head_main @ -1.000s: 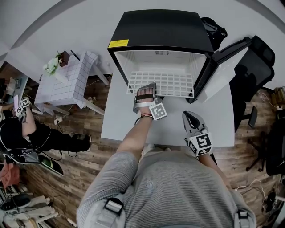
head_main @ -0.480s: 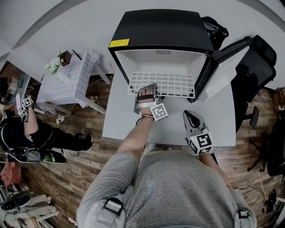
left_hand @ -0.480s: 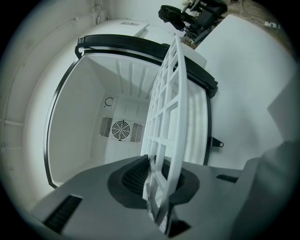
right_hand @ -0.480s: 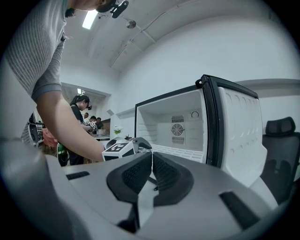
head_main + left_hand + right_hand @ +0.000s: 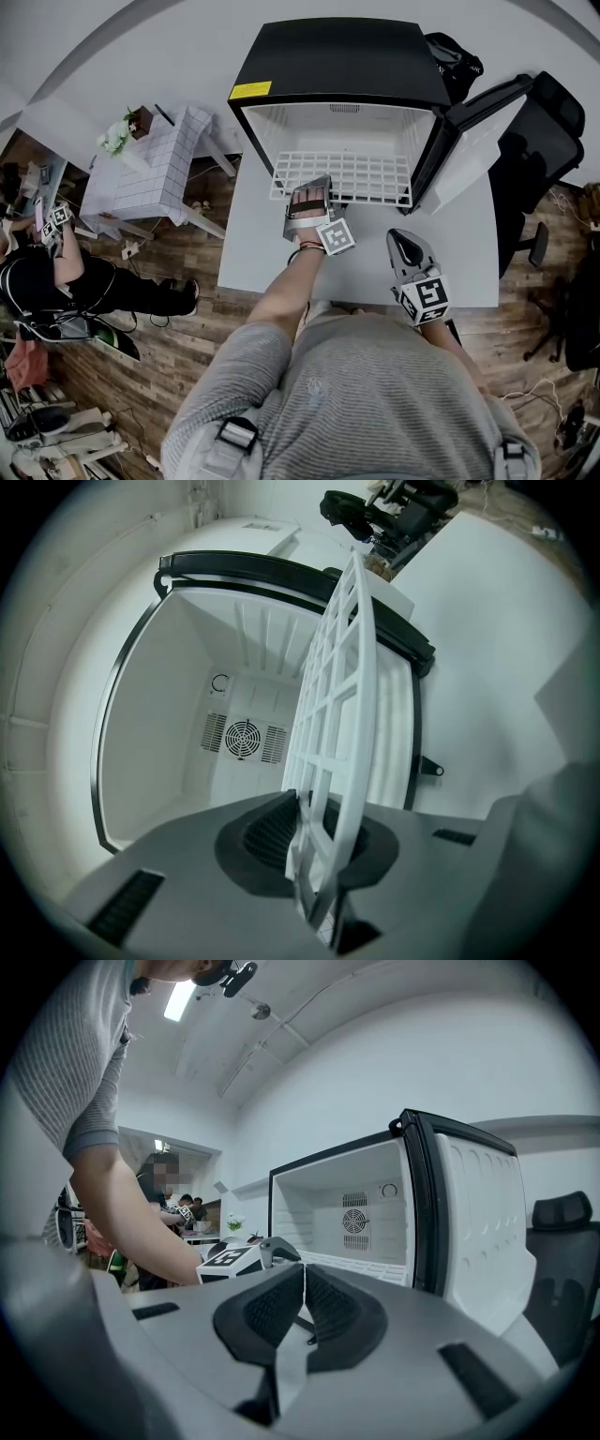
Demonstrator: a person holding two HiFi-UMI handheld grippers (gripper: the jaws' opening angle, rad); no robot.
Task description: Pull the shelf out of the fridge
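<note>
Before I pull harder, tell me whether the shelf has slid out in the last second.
No. The shelf sticks out just as far past the fridge front as before, with the left gripper clamped on its front edge.

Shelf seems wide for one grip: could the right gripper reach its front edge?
Probably yes: the right gripper is shut and empty, with only bare tabletop between it and the shelf.

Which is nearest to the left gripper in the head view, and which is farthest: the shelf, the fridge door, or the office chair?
1. Shelf: gripped by the left gripper, straight ahead.
2. Fridge door: open, to the right.
3. Office chair: farther right, beyond the door.
</note>
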